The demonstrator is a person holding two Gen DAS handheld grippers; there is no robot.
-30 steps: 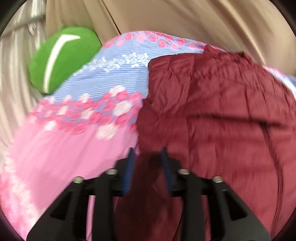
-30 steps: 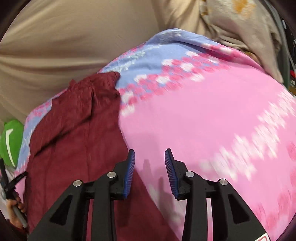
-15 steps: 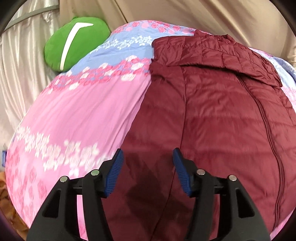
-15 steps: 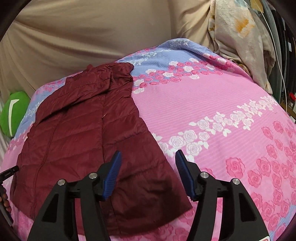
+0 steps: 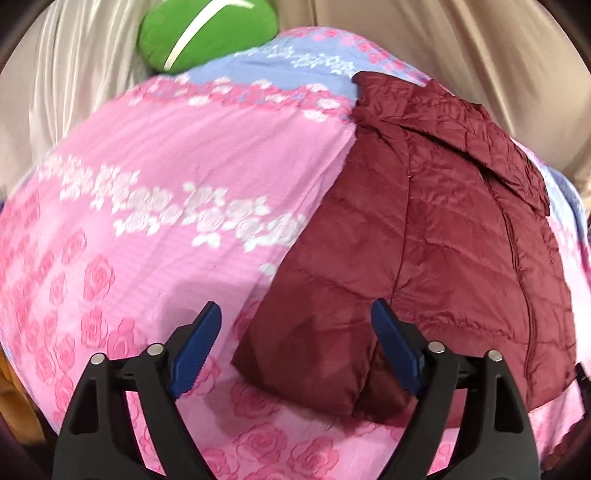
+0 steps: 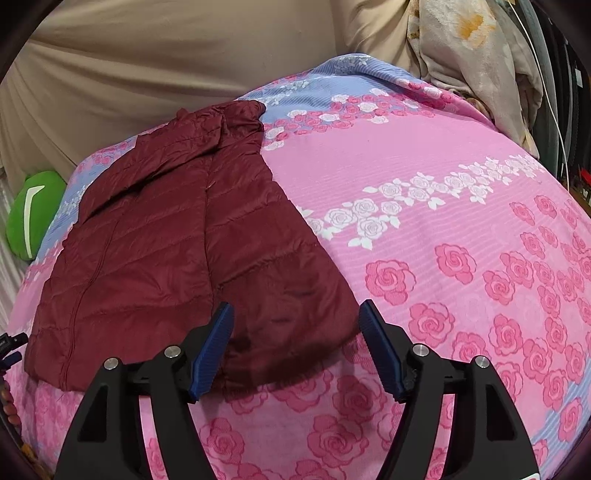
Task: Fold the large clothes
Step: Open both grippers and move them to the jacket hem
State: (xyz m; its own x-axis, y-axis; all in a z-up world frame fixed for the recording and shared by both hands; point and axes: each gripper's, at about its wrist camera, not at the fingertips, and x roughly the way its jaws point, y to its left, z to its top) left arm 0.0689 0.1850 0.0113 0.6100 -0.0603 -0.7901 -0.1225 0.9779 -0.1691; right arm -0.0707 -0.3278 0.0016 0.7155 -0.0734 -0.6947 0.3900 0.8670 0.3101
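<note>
A dark red quilted jacket (image 5: 443, 236) lies flat on the pink floral bed cover (image 5: 184, 177), zipper up, collar at the far end. In the right wrist view the jacket (image 6: 177, 240) fills the left half of the bed. My left gripper (image 5: 295, 347) is open and empty, hovering above the jacket's near left corner. My right gripper (image 6: 295, 345) is open and empty, hovering above the jacket's near right corner.
A green cushion (image 5: 207, 33) sits at the bed's far left corner, also seen in the right wrist view (image 6: 31, 210). Beige curtains (image 6: 147, 74) hang behind the bed. A pale floral cloth (image 6: 476, 55) hangs at the far right. Bare pink bed cover (image 6: 461, 240) spreads right of the jacket.
Both grippers have pulled back and up from the jacket and opened wider. The jacket now lies spread flat with both near corners in view.
</note>
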